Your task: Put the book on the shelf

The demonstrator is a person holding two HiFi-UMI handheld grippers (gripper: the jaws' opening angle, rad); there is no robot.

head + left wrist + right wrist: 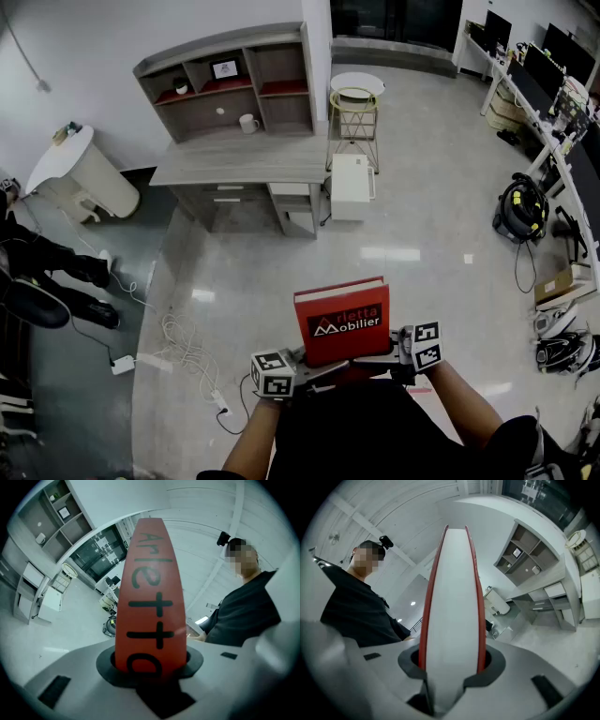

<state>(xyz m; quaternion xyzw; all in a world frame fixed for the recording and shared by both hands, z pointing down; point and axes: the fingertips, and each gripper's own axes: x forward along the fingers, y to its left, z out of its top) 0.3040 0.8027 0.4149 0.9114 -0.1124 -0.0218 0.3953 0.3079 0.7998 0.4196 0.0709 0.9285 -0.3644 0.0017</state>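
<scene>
A red book (343, 319) with black and white print on its cover is held upright in front of me, between both grippers. My left gripper (302, 367) is shut on the spine side, which fills the left gripper view as a red spine (149, 597) with black letters. My right gripper (394, 352) is shut on the opposite edge, where the white page block (452, 616) shows between red covers. The grey shelf unit (230, 80) stands on a desk far across the room.
The grey desk (244, 164) under the shelf has drawers. A white bin (80, 178) is at the left and a round wire side table (354, 103) at the right. Cables and a power strip (178, 352) lie on the floor. A vacuum cleaner (520, 208) stands at right.
</scene>
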